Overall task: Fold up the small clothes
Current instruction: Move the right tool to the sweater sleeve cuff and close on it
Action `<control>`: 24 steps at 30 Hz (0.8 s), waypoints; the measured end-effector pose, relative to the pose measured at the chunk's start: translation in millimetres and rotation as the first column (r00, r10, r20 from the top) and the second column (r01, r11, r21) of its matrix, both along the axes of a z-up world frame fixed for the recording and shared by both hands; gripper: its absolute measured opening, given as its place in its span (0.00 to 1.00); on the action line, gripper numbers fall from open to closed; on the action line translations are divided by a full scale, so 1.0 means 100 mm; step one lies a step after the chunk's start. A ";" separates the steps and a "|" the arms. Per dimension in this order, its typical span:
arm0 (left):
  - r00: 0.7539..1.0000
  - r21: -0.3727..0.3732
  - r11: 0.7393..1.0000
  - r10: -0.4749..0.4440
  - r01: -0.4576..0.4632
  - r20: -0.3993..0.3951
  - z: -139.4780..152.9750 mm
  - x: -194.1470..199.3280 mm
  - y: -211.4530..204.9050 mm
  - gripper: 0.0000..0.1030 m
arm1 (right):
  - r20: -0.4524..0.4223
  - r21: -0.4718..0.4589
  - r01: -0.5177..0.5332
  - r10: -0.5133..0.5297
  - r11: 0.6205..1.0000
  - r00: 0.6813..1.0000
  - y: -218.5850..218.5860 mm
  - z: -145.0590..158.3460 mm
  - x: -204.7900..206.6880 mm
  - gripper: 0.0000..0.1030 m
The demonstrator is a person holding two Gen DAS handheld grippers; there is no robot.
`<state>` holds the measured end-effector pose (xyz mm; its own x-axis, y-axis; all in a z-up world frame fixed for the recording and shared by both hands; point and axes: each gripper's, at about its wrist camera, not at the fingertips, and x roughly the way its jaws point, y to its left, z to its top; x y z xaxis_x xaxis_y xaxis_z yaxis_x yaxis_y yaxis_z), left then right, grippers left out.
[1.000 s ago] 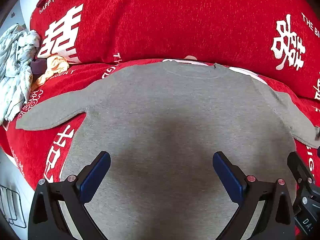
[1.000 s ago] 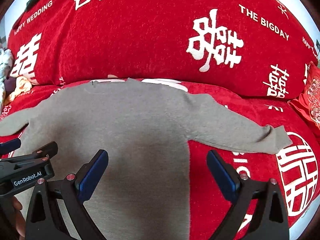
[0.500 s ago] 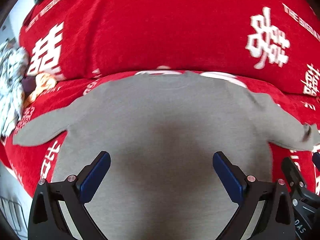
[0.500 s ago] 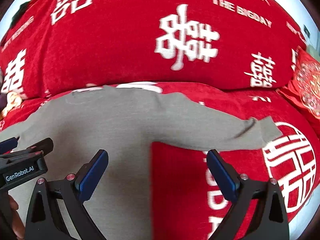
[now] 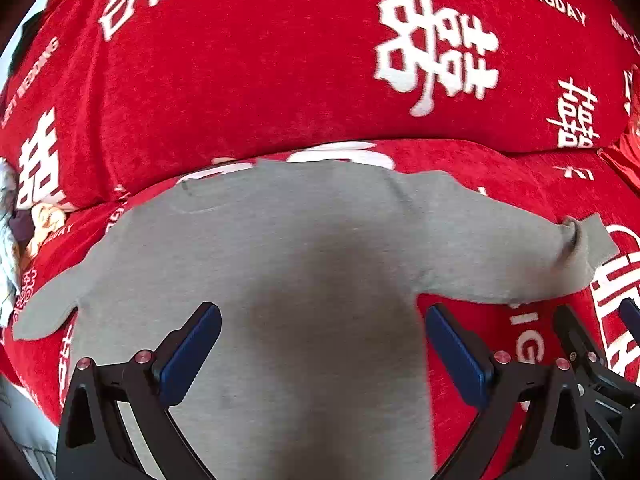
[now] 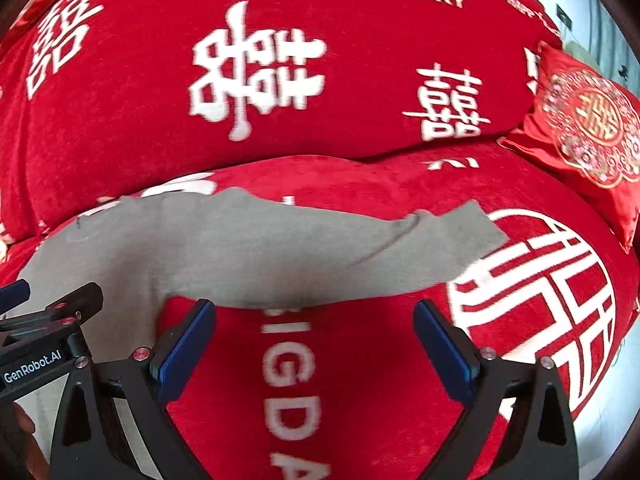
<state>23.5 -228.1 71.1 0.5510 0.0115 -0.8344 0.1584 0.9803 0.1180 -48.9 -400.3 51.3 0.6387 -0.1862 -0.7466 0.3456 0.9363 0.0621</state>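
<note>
right wrist view has slid rightward: right hand-held gripper [image 6: 314, 338], spread wide, now frames the grey sweater [image 6: 240, 252] sleeve.

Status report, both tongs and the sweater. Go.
Left tongs open, over the sweater body. Right tongs open, just short of its sleeve. Sweater flat, unfolded. Nothing in the way.

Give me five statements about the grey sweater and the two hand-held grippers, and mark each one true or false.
1. The grey sweater lies spread flat on the red cover. True.
2. The left hand-held gripper is clamped on a sleeve. False: its jaws stand open, holding nothing.
3. The right hand-held gripper is open. True.
4. The sweater is already folded in half. False: both sleeves lie stretched out.
5. A decorated red cushion sits at the right. True.
</note>
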 end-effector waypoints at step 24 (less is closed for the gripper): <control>0.994 0.028 0.996 -0.084 0.086 -0.071 -0.42 0.26 -0.88 0.99 | -0.024 0.444 0.193 -0.204 0.875 0.979 -1.92 -0.78 0.26 0.96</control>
<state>49.5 -316.5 28.7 0.4920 -0.0069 -0.8706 0.2501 0.9589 0.1338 -22.9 -592.4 -26.8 0.6413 0.0347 -0.7665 0.5147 0.7215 0.4632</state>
